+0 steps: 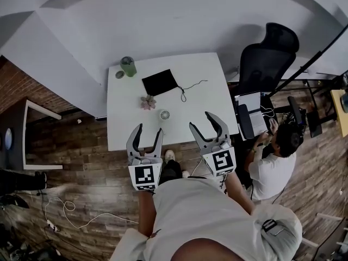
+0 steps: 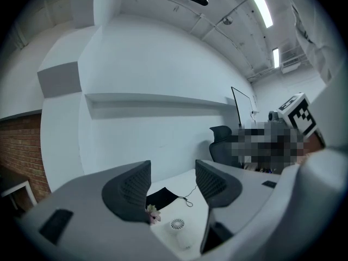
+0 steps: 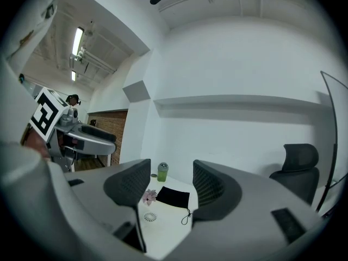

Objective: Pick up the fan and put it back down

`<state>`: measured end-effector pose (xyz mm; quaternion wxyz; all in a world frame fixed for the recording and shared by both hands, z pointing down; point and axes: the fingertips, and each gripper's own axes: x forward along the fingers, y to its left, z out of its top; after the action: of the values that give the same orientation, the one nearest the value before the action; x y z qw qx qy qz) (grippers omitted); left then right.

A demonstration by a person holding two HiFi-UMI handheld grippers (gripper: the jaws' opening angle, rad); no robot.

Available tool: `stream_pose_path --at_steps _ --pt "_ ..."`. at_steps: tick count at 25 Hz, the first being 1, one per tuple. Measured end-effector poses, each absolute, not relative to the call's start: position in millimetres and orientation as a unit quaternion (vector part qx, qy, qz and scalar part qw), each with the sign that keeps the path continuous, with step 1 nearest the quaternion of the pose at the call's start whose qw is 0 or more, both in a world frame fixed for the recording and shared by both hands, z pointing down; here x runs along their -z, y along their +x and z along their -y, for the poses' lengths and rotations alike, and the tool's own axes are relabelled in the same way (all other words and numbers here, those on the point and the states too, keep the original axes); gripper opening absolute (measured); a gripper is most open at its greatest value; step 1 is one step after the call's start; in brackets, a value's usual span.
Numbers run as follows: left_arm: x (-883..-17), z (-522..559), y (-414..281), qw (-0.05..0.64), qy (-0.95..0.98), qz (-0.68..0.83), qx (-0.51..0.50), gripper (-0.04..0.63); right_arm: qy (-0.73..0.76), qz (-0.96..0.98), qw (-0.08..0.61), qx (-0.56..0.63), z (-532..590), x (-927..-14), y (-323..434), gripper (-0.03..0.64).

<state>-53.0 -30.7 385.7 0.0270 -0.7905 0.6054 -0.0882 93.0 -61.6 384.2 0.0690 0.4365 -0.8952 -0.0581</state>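
Note:
A small white round fan (image 1: 165, 115) lies on the white table (image 1: 201, 91), near its front edge; it also shows low in the left gripper view as the fan (image 2: 177, 224) and in the right gripper view as the fan (image 3: 150, 217). My left gripper (image 1: 149, 129) hovers at the table's front edge, just left of and short of the fan, its jaws apart with nothing between them. My right gripper (image 1: 201, 119) hangs over the front right of the table, to the right of the fan, jaws likewise apart and empty. Neither gripper touches the fan.
A pink flower (image 1: 148, 102) sits just behind the fan, then a black pouch (image 1: 160, 82) with a cord, and a green cup (image 1: 128, 66) at the far left. A black office chair (image 1: 269, 50) and a seated person (image 1: 272, 162) are to the right. A cable (image 1: 70, 208) lies on the wooden floor.

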Motion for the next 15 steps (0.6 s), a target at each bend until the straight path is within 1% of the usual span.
stream_pose_path --at_steps 12,15 --pt "-383 99 -85 0.025 -0.804 -0.588 0.084 0.25 0.457 0.884 0.079 0.056 125 -381 62 0.245" --pt "-382 114 -96 0.024 -0.808 -0.583 0.081 0.25 0.461 0.881 0.094 0.047 137 -386 53 0.245"
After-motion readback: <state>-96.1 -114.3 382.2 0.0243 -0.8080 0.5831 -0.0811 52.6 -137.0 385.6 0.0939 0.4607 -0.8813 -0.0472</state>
